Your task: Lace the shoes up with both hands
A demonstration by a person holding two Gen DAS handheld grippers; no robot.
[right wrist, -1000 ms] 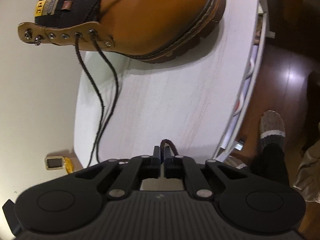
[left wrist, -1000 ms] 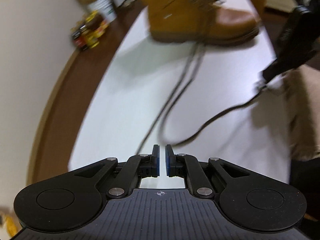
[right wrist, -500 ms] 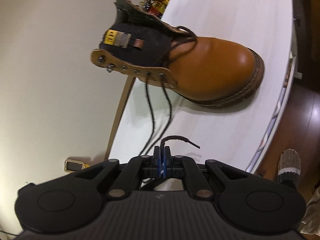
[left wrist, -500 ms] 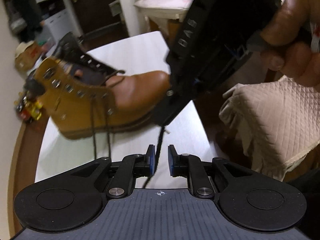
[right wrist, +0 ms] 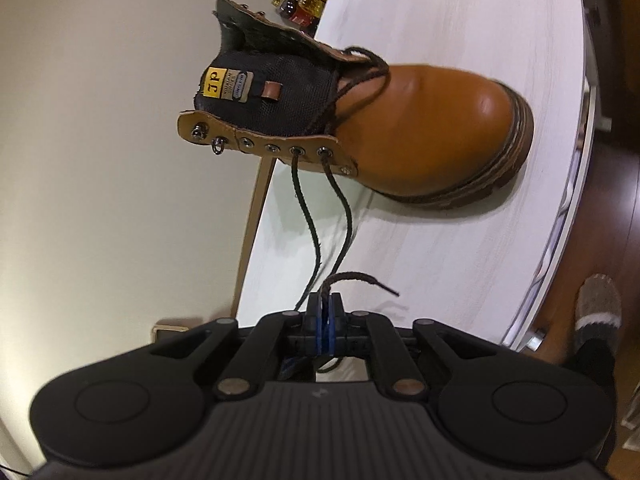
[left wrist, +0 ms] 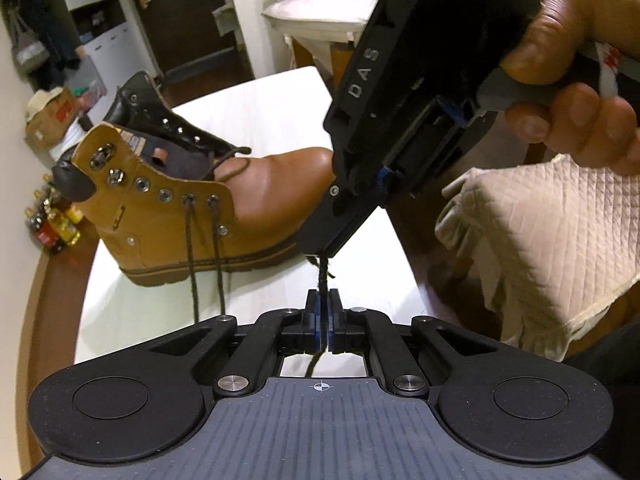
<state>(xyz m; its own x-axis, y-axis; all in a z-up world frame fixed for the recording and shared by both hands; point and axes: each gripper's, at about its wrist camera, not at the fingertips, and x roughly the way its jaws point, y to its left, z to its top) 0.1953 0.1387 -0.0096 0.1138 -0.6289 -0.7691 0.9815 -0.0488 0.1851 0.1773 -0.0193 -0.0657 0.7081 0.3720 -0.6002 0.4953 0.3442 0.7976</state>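
A tan leather boot (left wrist: pixel 272 196) lies on the white table (left wrist: pixel 272 108), toe to the right. Two strands of dark lace (left wrist: pixel 193 264) hang from its lower eyelets. My left gripper (left wrist: pixel 322 304) is shut on a short vertical stretch of lace (left wrist: pixel 323 276) that runs up into the tip of my right gripper (left wrist: pixel 318 250), just above it. In the right wrist view, the boot (right wrist: pixel 432 132) sits ahead and both strands (right wrist: pixel 308 216) drop to my right gripper (right wrist: pixel 324 302). It is shut on the lace, whose end (right wrist: pixel 372 280) loops out to the right.
A hand (left wrist: pixel 568 80) holds the right gripper. A quilted beige cushion (left wrist: pixel 540 240) is right of the table. Bottles (left wrist: pixel 56 224) and a cardboard box (left wrist: pixel 48 120) stand on the floor at left. A socked foot (right wrist: pixel 598 312) is by the table edge (right wrist: pixel 560 248).
My left gripper swung up from the table toward the right gripper, took the lace between its fingers and has now shut on it. The right gripper kept its hold, drawing back from the boot.
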